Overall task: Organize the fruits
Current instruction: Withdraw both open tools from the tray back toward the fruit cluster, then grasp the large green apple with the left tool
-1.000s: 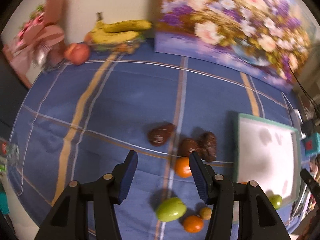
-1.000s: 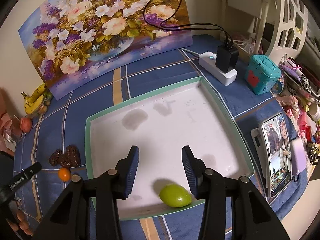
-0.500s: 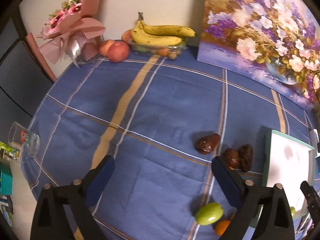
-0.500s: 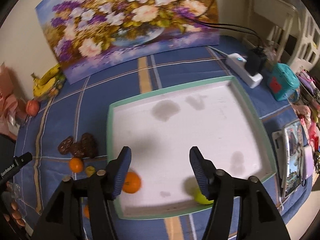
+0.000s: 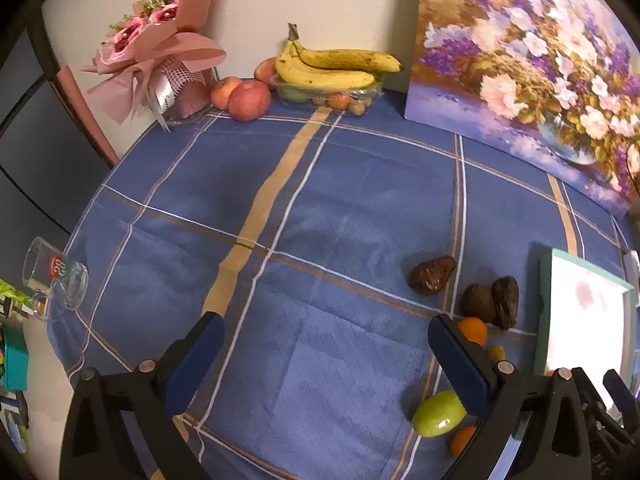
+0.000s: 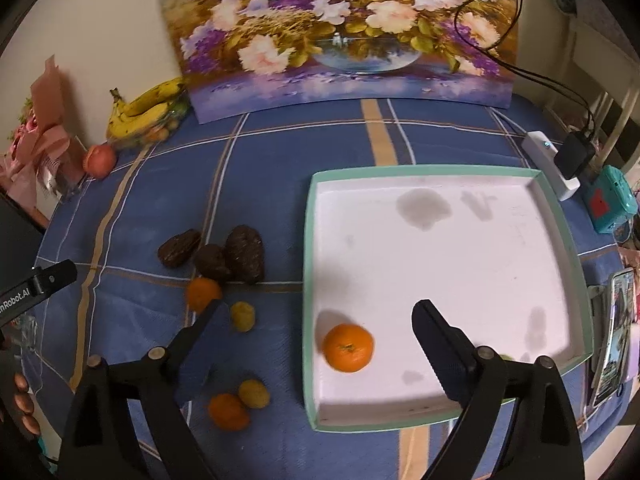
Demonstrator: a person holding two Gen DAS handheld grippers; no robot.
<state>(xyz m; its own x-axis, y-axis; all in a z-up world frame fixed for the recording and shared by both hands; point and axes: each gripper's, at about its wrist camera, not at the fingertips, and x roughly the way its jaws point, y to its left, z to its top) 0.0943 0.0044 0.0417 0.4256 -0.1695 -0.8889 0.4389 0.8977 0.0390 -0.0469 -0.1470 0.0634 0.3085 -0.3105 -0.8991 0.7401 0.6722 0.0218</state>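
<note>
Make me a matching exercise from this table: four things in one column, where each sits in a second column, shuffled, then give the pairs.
Things
1. orange
2. bananas
3. green fruit
4. drinking glass

Places
A. on top of a clear fruit box by the wall
B. on the cloth beside the left gripper's right finger
C. inside the white tray
D. at the cloth's left edge in the left wrist view

Pairs: 1-C, 2-A, 3-B, 4-D
</note>
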